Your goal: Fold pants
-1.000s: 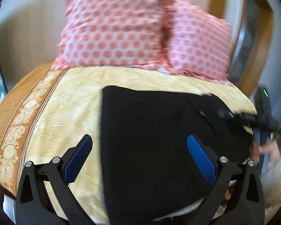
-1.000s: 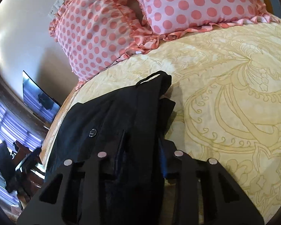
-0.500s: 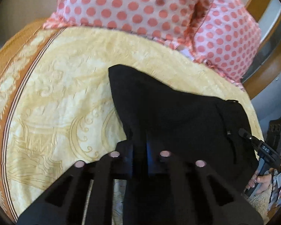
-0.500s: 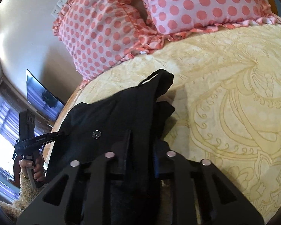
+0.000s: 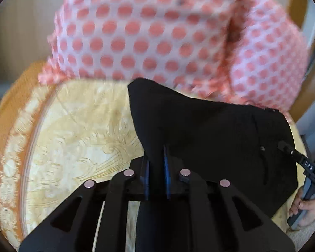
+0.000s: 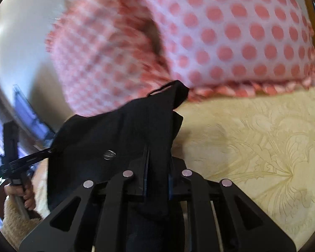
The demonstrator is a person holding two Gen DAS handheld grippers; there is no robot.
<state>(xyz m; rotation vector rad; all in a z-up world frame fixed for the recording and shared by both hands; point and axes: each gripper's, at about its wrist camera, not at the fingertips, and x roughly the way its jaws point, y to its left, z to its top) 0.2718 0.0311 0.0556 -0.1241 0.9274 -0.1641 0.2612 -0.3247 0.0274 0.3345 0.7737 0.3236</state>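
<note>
Black pants (image 5: 210, 130) are held up over a yellow patterned bedspread (image 5: 73, 130), stretched between both grippers. My left gripper (image 5: 156, 161) is shut on the near edge of the fabric. My right gripper (image 6: 157, 163) is shut on the waistband side of the pants (image 6: 119, 134), close to a metal button (image 6: 109, 154) and a belt loop (image 6: 163, 87). The right gripper also shows at the right edge of the left wrist view (image 5: 300, 161), and the left gripper at the left of the right wrist view (image 6: 21, 161).
Two pink polka-dot pillows (image 5: 157, 33) stand at the head of the bed, also in the right wrist view (image 6: 220, 33). A wooden frame (image 5: 310, 88) is at the right. A dark screen (image 6: 25, 109) hangs on the wall at the left.
The left gripper closed on the pants edge a second ago. Both grippers have since lifted the pants and carried them toward the pillows, which now look larger and blurred.
</note>
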